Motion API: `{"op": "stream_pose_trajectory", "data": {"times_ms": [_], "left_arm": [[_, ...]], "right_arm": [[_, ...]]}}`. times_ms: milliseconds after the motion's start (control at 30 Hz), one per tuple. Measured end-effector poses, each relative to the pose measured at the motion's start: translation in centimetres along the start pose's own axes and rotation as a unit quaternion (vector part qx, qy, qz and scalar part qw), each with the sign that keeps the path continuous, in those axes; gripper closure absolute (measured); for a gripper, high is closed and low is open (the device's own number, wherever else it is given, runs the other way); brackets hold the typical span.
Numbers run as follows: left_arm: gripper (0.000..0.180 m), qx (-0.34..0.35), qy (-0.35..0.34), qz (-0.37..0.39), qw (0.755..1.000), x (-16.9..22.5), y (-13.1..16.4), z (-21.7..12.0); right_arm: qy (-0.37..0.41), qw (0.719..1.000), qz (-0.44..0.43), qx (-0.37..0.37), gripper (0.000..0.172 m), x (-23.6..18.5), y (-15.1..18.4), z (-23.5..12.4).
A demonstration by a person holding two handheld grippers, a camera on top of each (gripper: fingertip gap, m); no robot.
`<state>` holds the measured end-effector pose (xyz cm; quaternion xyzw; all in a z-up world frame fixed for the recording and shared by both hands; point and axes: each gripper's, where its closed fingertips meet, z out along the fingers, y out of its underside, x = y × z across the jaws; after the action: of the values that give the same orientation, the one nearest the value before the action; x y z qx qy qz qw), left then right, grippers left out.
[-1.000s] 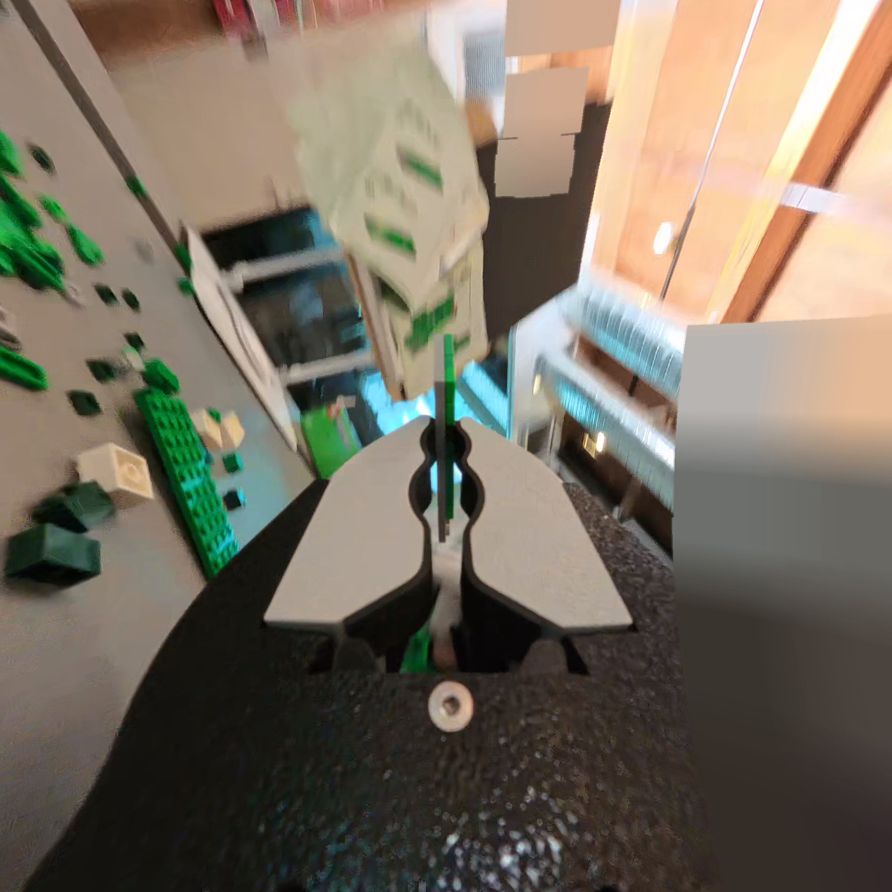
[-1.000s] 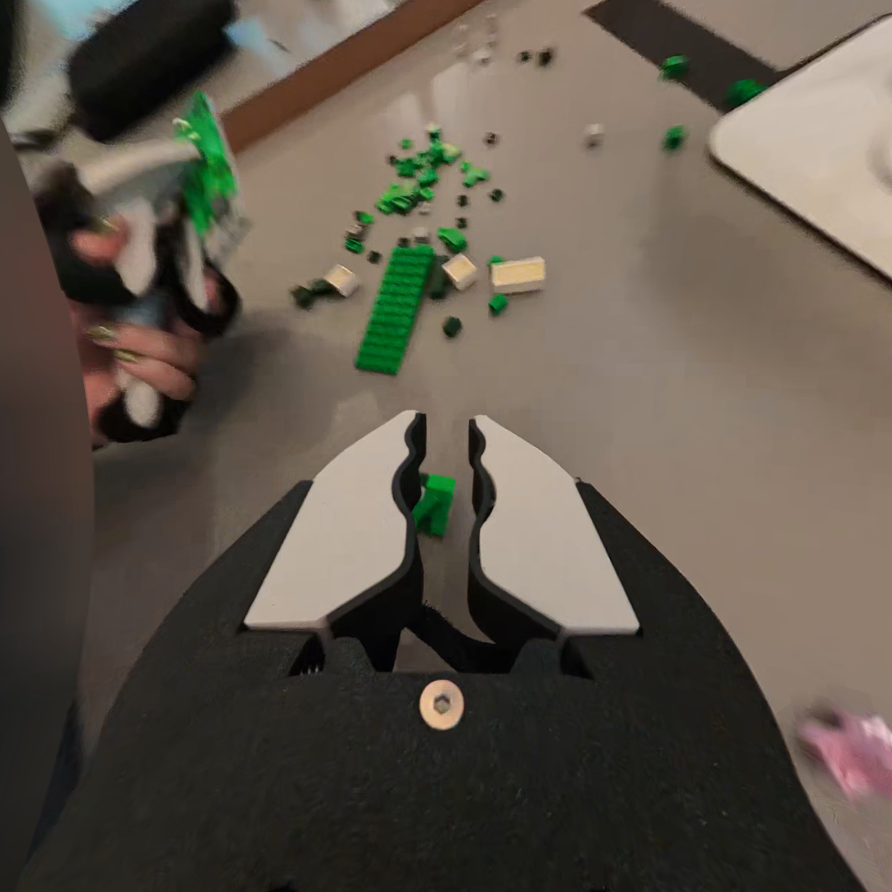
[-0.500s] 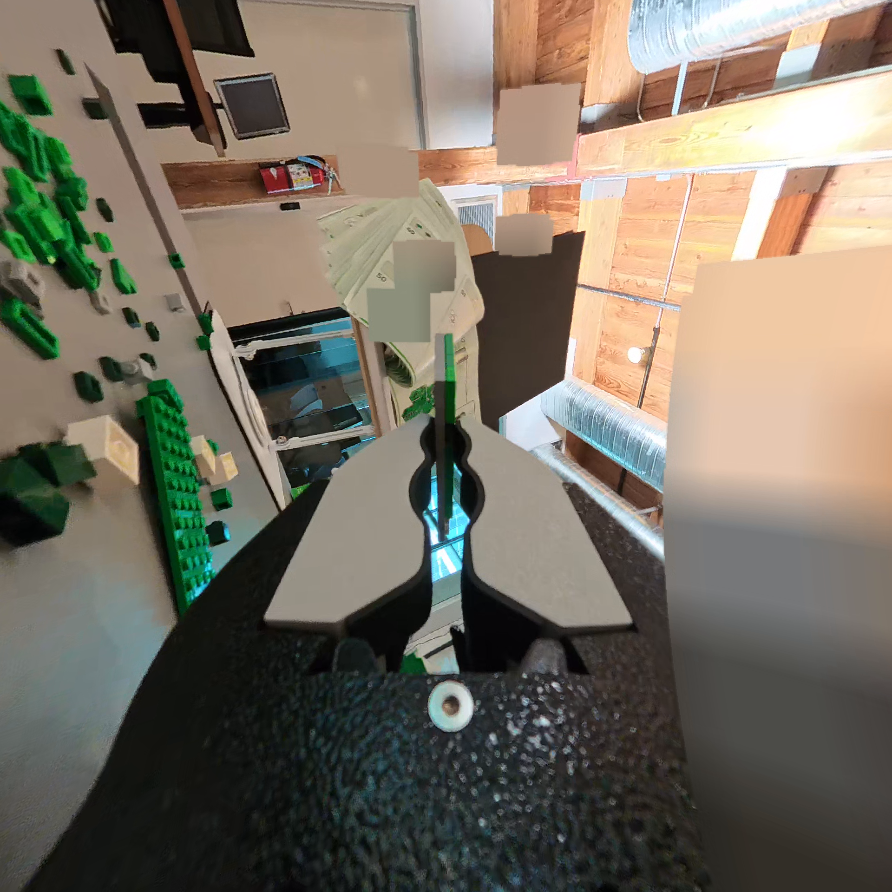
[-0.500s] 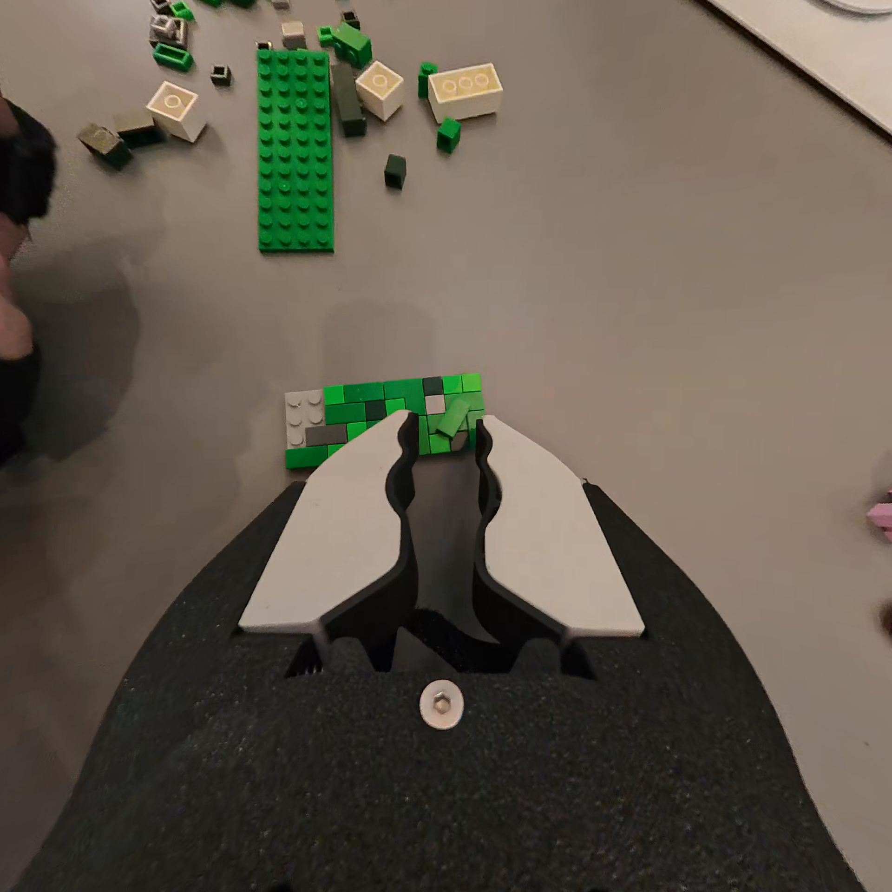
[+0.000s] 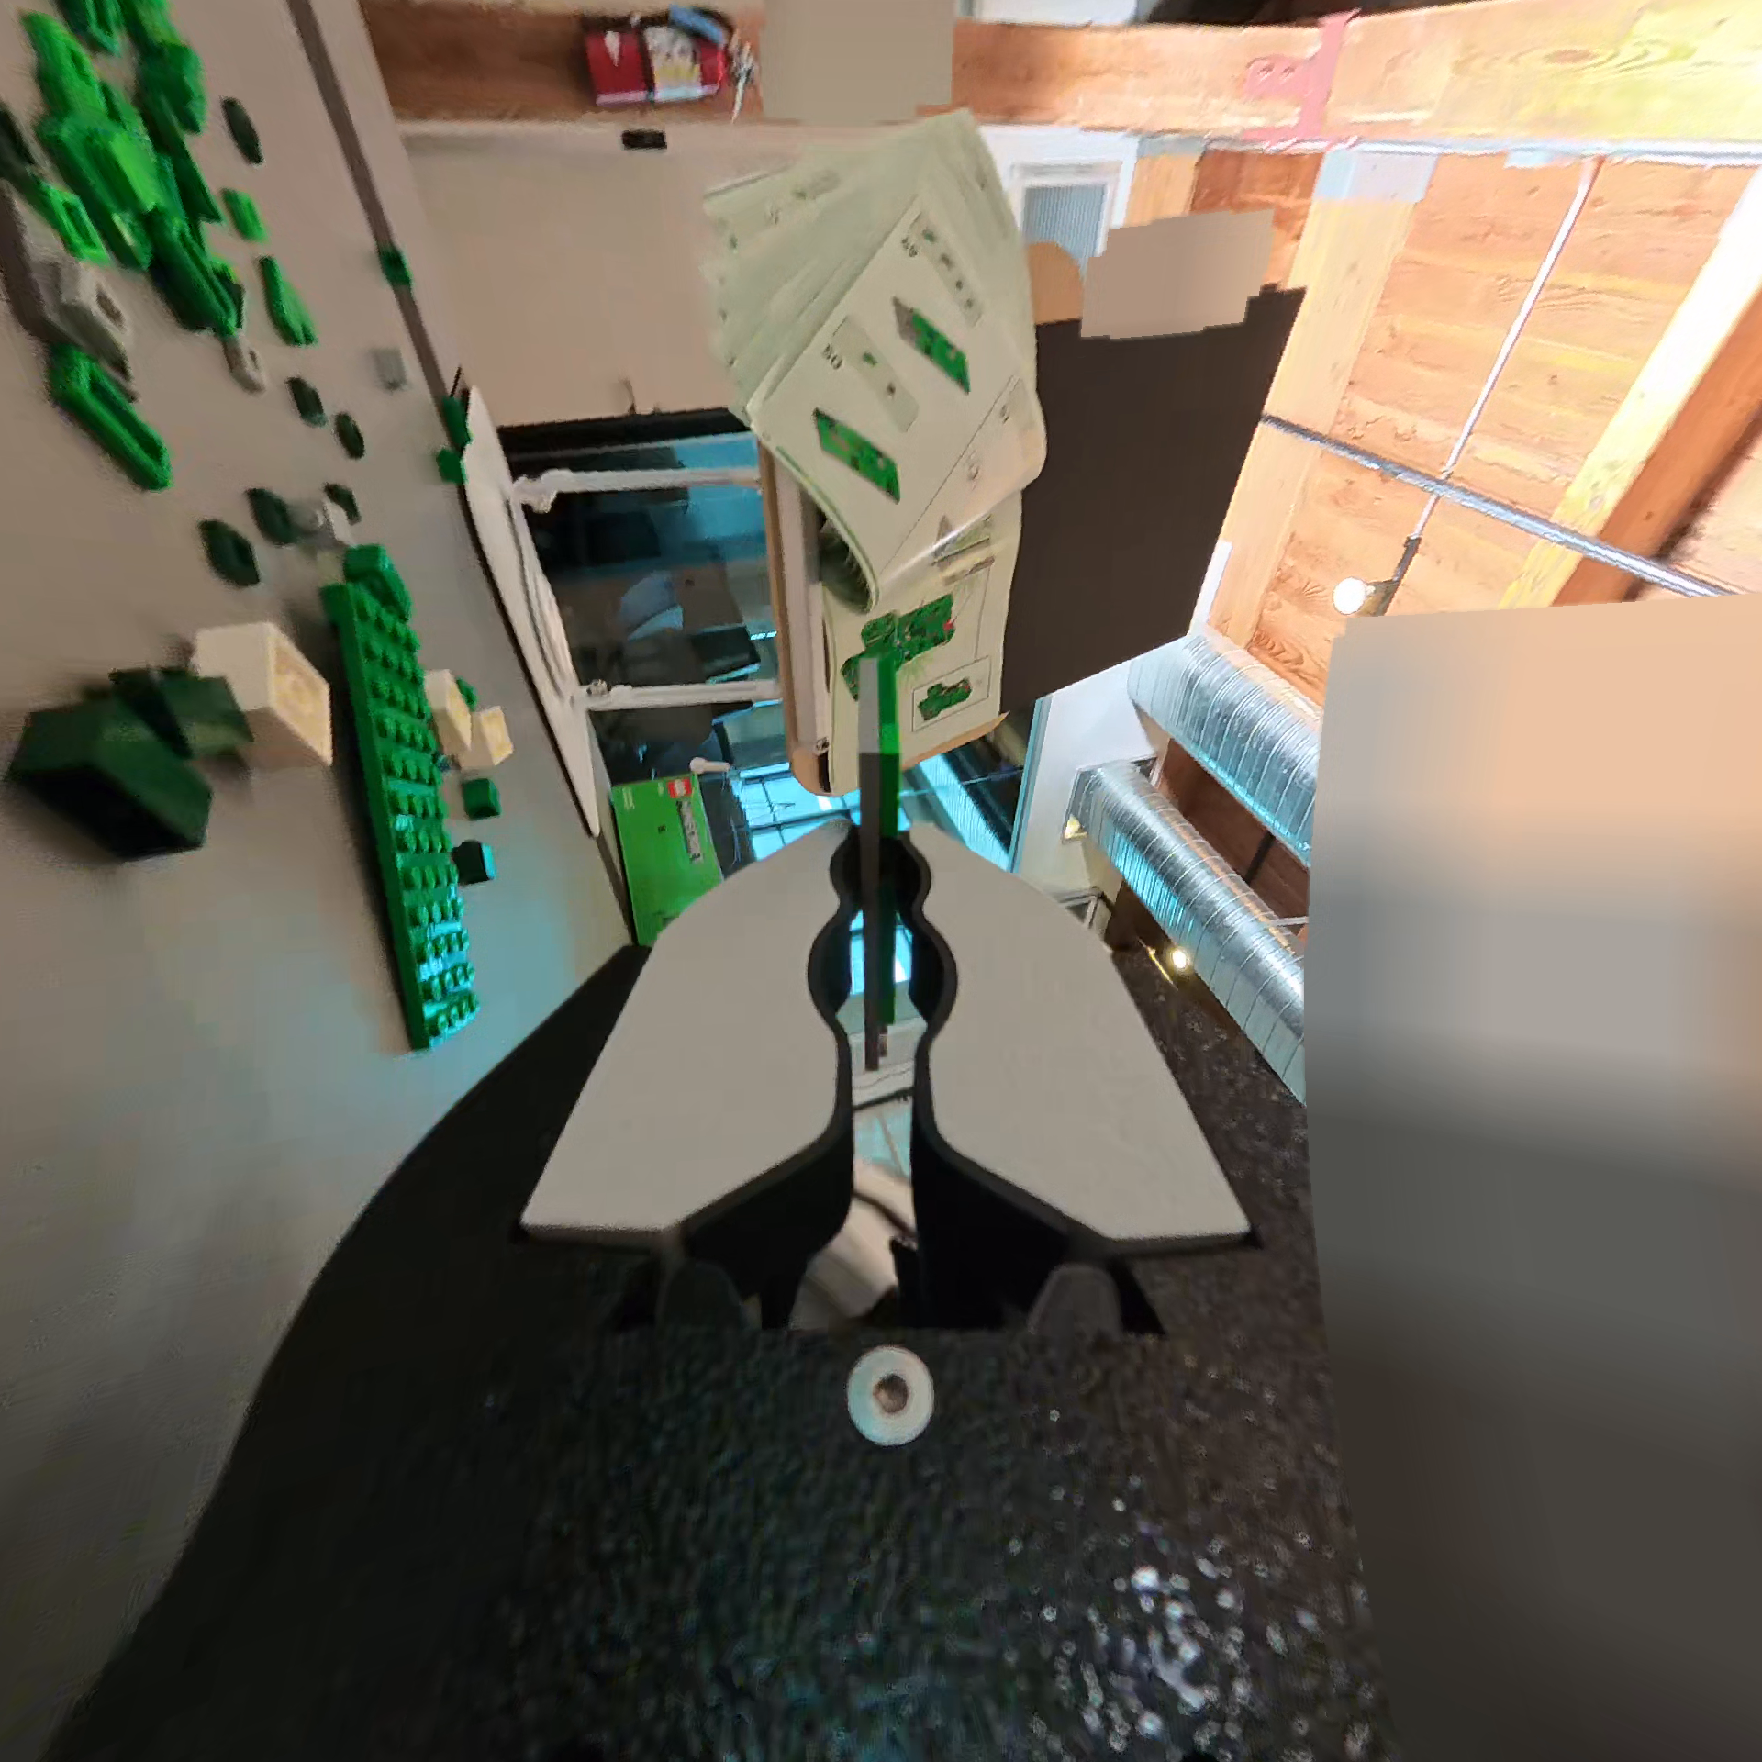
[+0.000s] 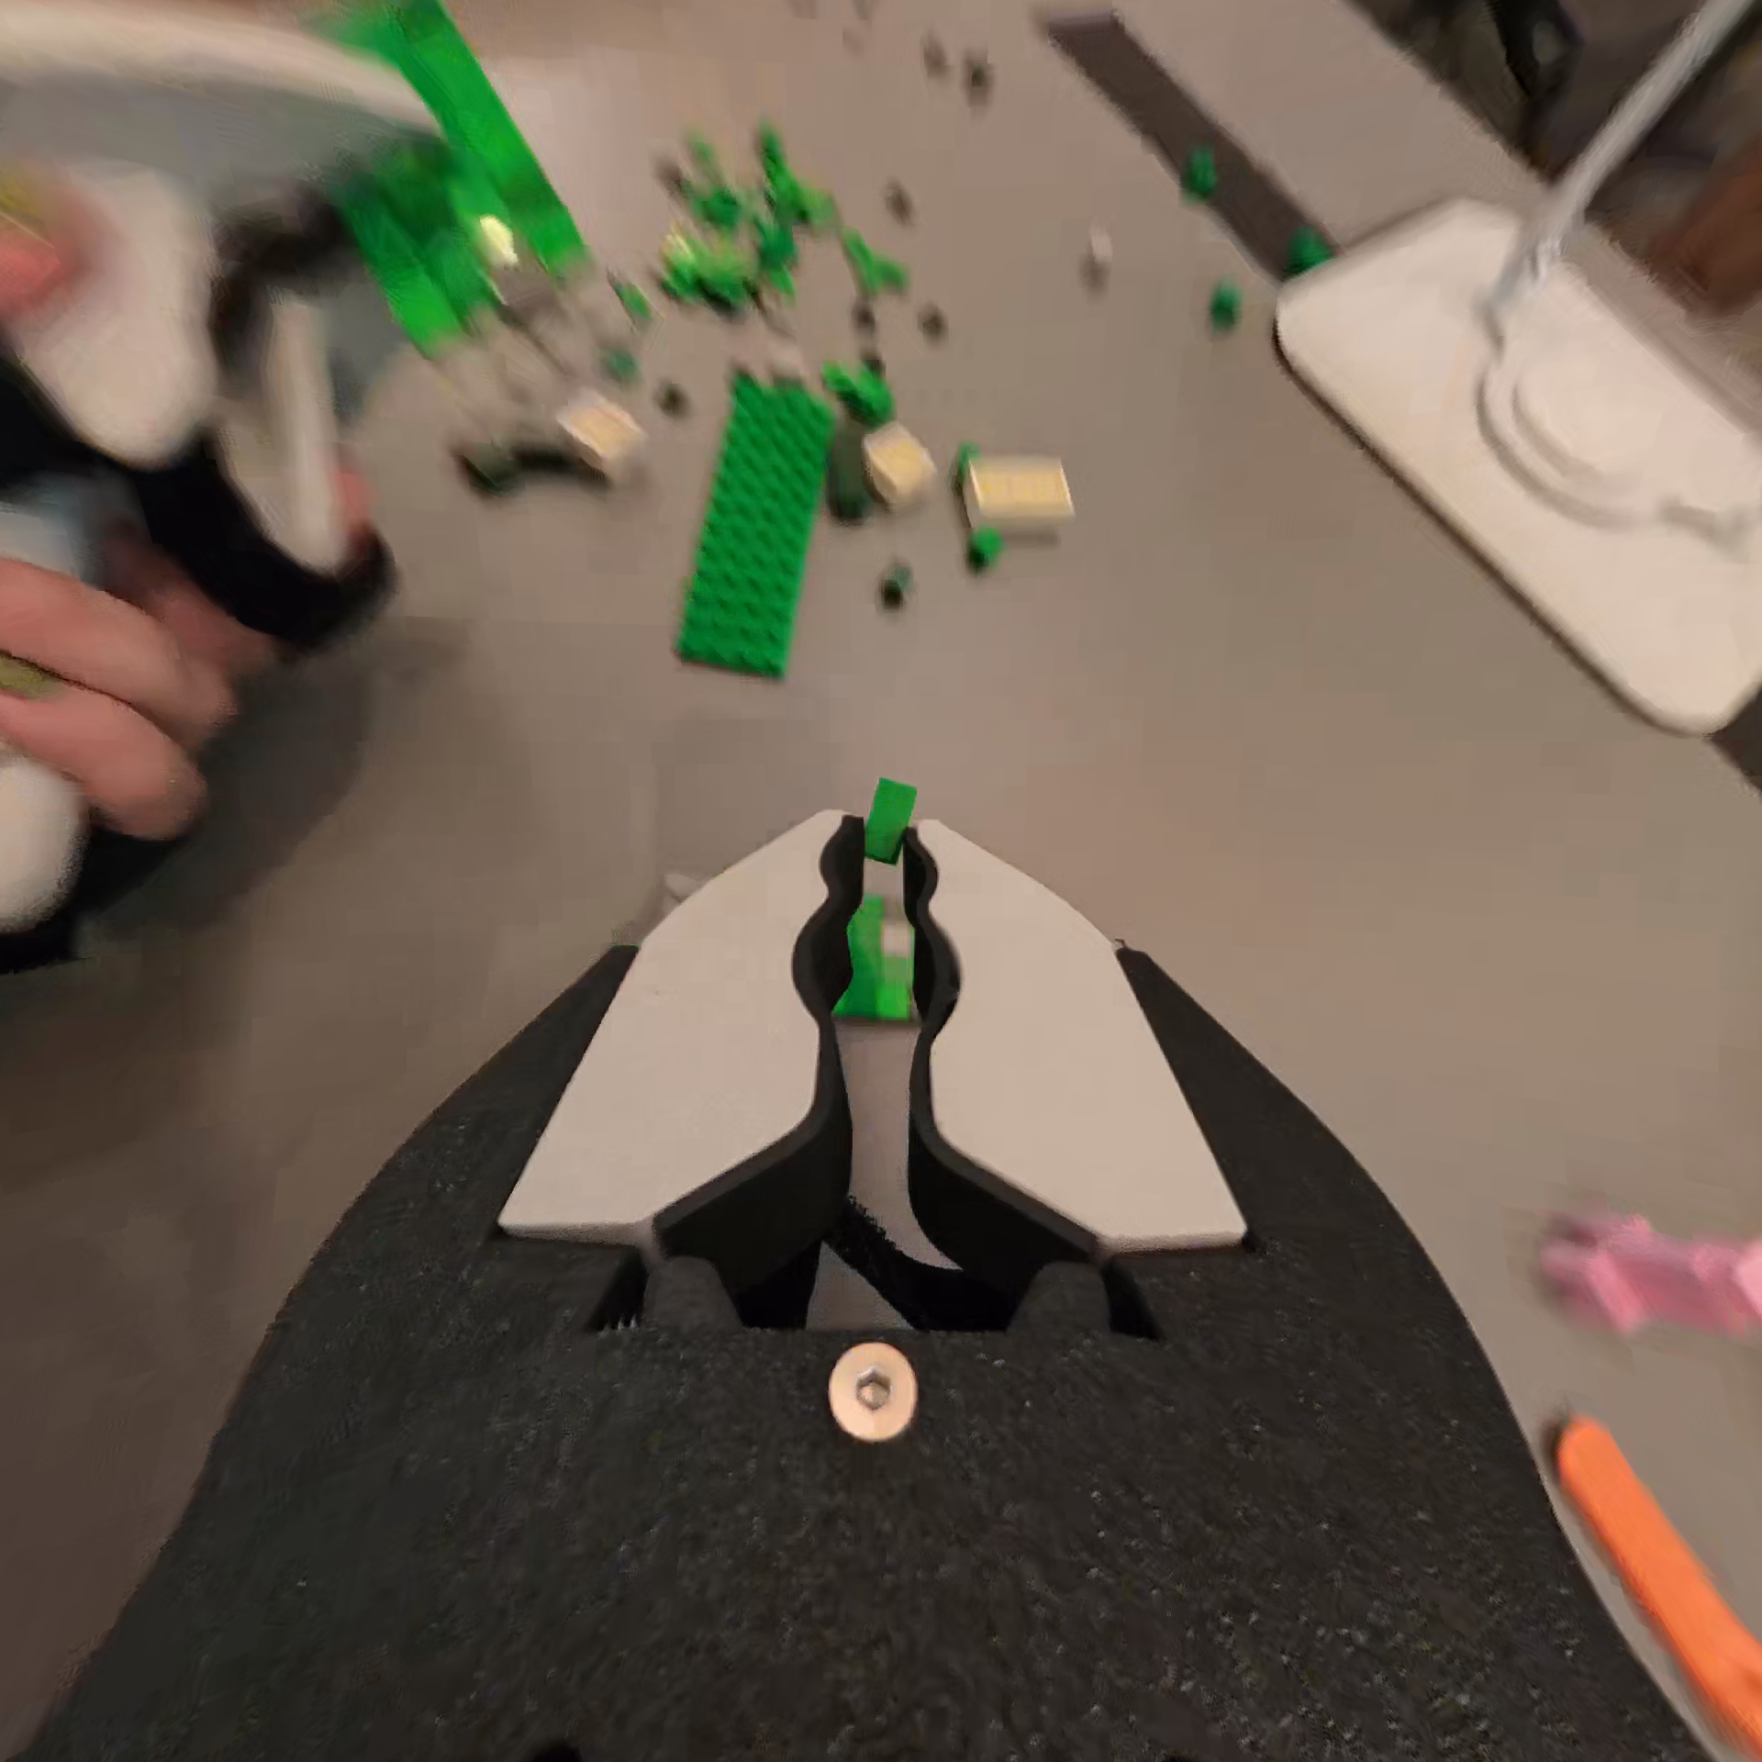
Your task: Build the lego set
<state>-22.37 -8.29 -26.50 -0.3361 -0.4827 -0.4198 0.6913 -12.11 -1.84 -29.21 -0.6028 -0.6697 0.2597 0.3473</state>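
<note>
Green brick (image 6: 889, 822) between right fingers' (image 6: 763, 963) tips

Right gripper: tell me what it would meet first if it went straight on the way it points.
The right gripper, shut on a small green brick, points down at bare grey tabletop; it likely meets that first, short of the long green studded plate. Depth unclear.

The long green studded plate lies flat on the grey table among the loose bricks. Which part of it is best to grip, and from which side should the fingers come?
Probably grip the green studded plate across its narrow width, at the near short end, coming from above. It lies flat and thin, so only its long edges give the fingers a hold. Small bricks crowd its far right side; the near end is clear.
</note>
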Motion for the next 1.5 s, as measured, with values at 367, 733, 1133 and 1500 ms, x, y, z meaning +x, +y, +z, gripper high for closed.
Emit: {"op": "stream_pose_trajectory", "data": {"times_ms": [367,733,1133,1500], "left_arm": [[0.174,-0.076,-0.068,-0.042,0.994,-1.1,3.1,-2.4],[0.174,-0.109,-0.075,-0.030,0.991,-1.1,4.7,-2.8],[0.174,-0.124,-0.082,-0.022,0.989,-1.3,5.4,-3.3],[0.174,-0.129,-0.083,-0.045,0.987,-1.7,6.0,-3.7]], "right_arm": [[-0.108,0.986,-0.130,0.000,0.164,-5.2,-4.5,-1.1],[-0.129,0.978,-0.147,-0.069,0.164,-5.8,-3.1,-0.9],[-0.160,0.966,-0.178,-0.096,0.164,-6.2,-2.2,-1.2],[-0.157,0.957,-0.219,-0.105,0.164,-6.3,-1.8,-1.1]]}}
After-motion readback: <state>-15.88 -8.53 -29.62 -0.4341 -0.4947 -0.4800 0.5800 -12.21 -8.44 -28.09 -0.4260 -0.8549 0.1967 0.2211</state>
